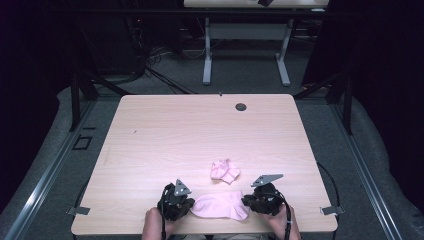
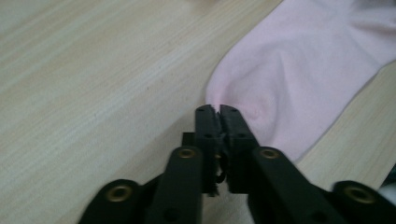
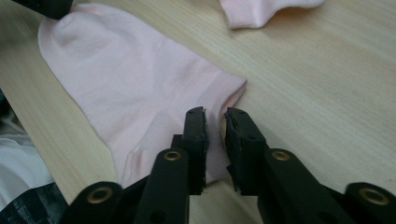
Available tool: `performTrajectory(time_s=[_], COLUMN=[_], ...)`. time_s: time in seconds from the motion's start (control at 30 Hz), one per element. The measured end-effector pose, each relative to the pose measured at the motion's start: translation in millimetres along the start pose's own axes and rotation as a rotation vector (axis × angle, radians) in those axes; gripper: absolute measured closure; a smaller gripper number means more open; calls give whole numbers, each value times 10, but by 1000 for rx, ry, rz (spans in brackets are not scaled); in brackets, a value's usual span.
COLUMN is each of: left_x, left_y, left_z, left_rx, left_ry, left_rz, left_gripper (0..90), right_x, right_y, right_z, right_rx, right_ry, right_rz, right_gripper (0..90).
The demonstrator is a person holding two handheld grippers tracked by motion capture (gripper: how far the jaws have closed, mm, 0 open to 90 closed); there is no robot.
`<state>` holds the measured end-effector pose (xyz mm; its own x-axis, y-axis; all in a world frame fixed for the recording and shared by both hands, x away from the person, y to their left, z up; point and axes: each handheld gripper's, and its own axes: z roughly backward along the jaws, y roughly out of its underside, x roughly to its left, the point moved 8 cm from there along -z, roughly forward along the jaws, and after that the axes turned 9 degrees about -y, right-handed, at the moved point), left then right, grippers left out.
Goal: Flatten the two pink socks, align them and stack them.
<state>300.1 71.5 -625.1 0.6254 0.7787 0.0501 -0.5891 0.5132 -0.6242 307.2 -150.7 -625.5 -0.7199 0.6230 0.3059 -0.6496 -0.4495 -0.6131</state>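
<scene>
A flat pale pink sock [image 1: 220, 206] lies near the table's front edge, between my two grippers. My left gripper [image 1: 190, 205] is at its left end; in the left gripper view its jaws [image 2: 219, 109] stand only a narrow slit apart, tips at the rim of the sock [image 2: 299, 70], which creases toward them. My right gripper [image 1: 246, 202] is at the right end. Its jaws [image 3: 215, 116] are slightly open over the edge of the sock [image 3: 130, 84], fabric visible through the gap. A second pink sock [image 1: 224, 171] [image 3: 261, 9] lies crumpled just behind.
The light wooden table [image 1: 200, 130] has a dark cable hole [image 1: 241, 106] near its far edge. Another table's white legs [image 1: 245, 55] stand on the floor beyond. The person's forearms come in over the front edge, with clothing [image 3: 18, 172] close below it.
</scene>
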Motion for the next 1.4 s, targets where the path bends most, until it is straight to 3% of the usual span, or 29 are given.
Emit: performTrajectory(time_s=[0.03, 0.1, 0.13, 0.2, 0.27, 0.33, 0.47, 0.73, 0.93, 1.17, 1.4], left_x=[26, 39, 73, 78, 91, 103, 114, 45, 4, 10, 72], left_y=[-73, -120, -229, -303, -413, -582, -713, -866, -878, -881, -901], left_z=[20, 26, 7, -16, -54, -162, -290, -546, -647, -701, -616], left_rx=[-29, -43, -64, -74, -88, -92, -85, -52, -28, -28, -69], left_ry=[10, 20, 20, 35, 37, 51, 64, 108, 123, 120, 122], left_rz=[10, 9, 7, 10, -12, -40, -59, -109, -127, -108, -78], left_gripper=[683, 612, 538, 527, 473, 477, 507, 594, 691, 859, 880], right_x=[-8, -23, -32, -41, -60, -72, -74, -154, -213, -245, -244], right_y=[-19, -73, -118, -163, -243, -374, -491, -659, -648, -647, -648], right_z=[10, 44, 56, 63, 68, 39, -39, -381, -525, -528, -497], right_rx=[-12, -24, -44, -59, -65, -80, -78, -1, 45, 35, 2], right_ry=[0, -10, -3, -2, 1, 10, 13, 27, 41, 48, 51], right_rz=[3, 19, 28, 41, 63, 96, 131, 195, 187, 183, 176], right_gripper=[672, 635, 616, 602, 586, 579, 581, 624, 665, 795, 853])
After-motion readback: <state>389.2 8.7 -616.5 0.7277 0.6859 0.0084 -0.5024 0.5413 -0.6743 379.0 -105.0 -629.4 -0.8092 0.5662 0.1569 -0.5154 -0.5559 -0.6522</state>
